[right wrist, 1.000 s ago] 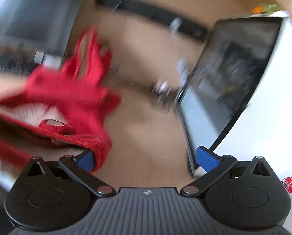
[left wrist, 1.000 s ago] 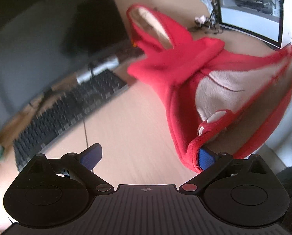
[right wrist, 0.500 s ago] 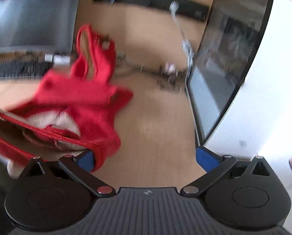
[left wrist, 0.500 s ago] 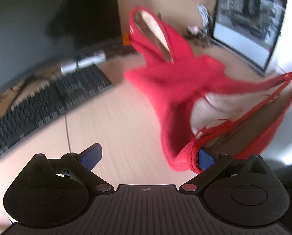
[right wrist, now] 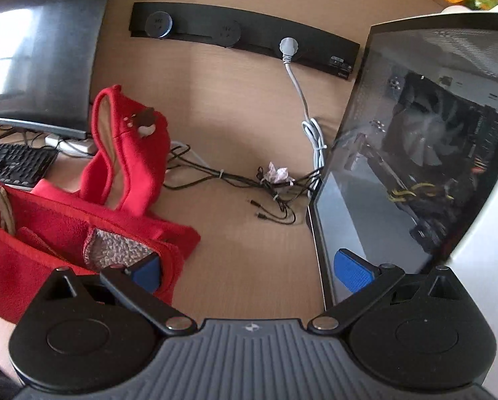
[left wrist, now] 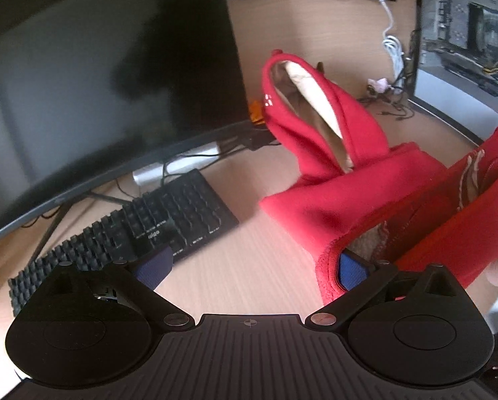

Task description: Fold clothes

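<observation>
A red fleece hooded garment [left wrist: 359, 196] with a beige lining lies on the wooden desk, its hood [left wrist: 312, 106] propped up at the back. It also shows in the right wrist view [right wrist: 65, 230]. My left gripper [left wrist: 252, 268] is open; the garment's hem drapes over its right finger [left wrist: 350, 268]. My right gripper [right wrist: 252, 273] is open; the hem on the other side drapes over its left finger [right wrist: 147, 271]. The stretch of hem between them is lifted off the desk.
A black curved monitor [left wrist: 92, 83] and a black keyboard [left wrist: 142, 223] stand to the left. A glass-sided PC case [right wrist: 422, 160] stands on the right. Tangled cables [right wrist: 269, 193] and a white cord [right wrist: 312, 133] lie at the back below a black socket strip [right wrist: 242, 43].
Both grippers have moved forward and lowered with the hem hooked on them; the garment has settled on the desk and the hood stands further back. Motion blur is gone.
</observation>
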Action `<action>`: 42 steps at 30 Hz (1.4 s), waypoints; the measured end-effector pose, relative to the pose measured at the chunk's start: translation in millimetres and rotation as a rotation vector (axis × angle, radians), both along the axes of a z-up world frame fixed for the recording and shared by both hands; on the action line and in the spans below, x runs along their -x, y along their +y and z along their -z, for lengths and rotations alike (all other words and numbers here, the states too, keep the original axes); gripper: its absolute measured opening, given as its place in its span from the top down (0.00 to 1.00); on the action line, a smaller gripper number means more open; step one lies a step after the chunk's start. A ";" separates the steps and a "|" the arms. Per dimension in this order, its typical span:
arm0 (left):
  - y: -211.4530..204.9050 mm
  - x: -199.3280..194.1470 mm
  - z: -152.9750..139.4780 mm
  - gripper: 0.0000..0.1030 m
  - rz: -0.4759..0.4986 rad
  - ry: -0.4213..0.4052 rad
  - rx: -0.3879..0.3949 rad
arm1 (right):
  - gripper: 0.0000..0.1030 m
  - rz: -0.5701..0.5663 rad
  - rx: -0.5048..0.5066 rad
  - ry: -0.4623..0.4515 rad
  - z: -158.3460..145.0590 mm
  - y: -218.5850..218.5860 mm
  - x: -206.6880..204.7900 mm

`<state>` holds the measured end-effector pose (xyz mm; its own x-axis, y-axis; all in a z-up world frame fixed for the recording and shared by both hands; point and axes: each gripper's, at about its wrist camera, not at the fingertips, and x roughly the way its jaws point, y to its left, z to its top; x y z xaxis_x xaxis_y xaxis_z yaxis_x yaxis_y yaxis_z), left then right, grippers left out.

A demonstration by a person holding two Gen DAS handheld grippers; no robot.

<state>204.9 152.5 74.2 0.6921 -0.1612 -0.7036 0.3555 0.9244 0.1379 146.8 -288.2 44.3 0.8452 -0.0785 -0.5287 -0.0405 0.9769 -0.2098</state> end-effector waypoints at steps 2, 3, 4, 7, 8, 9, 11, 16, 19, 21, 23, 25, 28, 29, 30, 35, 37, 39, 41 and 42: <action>-3.0 -8.2 3.0 0.00 -0.009 0.007 0.004 | 0.00 0.008 -0.014 -0.005 1.9 -4.1 -14.5; -4.0 -13.3 4.7 0.00 -0.019 0.011 0.006 | 0.00 0.010 -0.017 -0.007 4.1 -5.5 -22.0; -5.0 -18.5 6.4 0.00 -0.030 0.015 0.009 | 0.00 0.012 -0.022 -0.008 6.1 -6.7 -29.6; -7.8 -33.7 10.6 0.00 -0.068 0.024 0.010 | 0.00 0.018 -0.044 -0.004 11.9 -8.6 -53.2; -8.6 -39.1 11.7 0.00 -0.075 0.024 0.008 | 0.00 0.018 -0.045 -0.003 13.8 -8.4 -61.3; -9.4 -44.5 12.7 0.00 -0.081 0.025 0.005 | 0.00 0.016 -0.039 -0.004 15.8 -7.5 -69.6; -11.0 -55.2 14.7 0.00 -0.094 0.026 0.000 | 0.00 0.011 -0.026 -0.005 19.6 -5.9 -84.9; -15.2 -92.4 44.6 0.00 -0.162 0.085 0.016 | 0.00 0.031 -0.022 0.040 48.2 7.2 -130.0; -27.4 -112.5 73.8 0.00 -0.180 0.147 -0.021 | 0.00 0.049 0.019 0.121 81.5 26.3 -157.5; -29.6 -118.7 79.3 0.00 -0.186 0.150 -0.033 | 0.00 0.057 0.045 0.144 95.2 31.8 -168.3; -24.5 -119.6 71.9 0.00 -0.186 0.148 0.006 | 0.00 0.057 0.012 0.148 93.4 28.9 -171.6; -16.1 -117.4 61.1 0.01 -0.177 0.148 0.075 | 0.00 0.018 -0.044 0.150 82.3 21.8 -168.5; -7.6 -115.1 49.4 0.01 -0.173 0.156 0.179 | 0.00 -0.075 -0.137 0.161 63.7 12.3 -160.4; -5.8 -113.3 47.0 0.01 -0.176 0.151 0.197 | 0.00 -0.097 -0.163 0.153 57.1 9.6 -157.0; -3.9 -111.5 44.5 0.01 -0.179 0.145 0.214 | 0.00 -0.108 -0.183 0.127 49.7 7.3 -152.7; 5.4 -102.6 32.2 0.01 -0.194 0.115 0.302 | 0.00 -0.113 -0.196 0.053 29.0 -0.6 -136.5; 6.7 -95.3 33.1 0.01 -0.163 0.126 0.316 | 0.00 -0.158 -0.169 0.064 26.5 3.6 -127.0; 3.0 -82.3 34.9 0.01 -0.087 0.140 0.336 | 0.00 -0.239 -0.157 0.096 29.2 8.3 -117.0; -3.1 -67.7 35.9 0.01 -0.007 0.145 0.340 | 0.00 -0.298 -0.152 0.132 33.4 13.0 -106.9; -8.5 -58.9 35.8 0.01 0.036 0.140 0.324 | 0.00 -0.322 -0.151 0.151 36.0 15.4 -101.9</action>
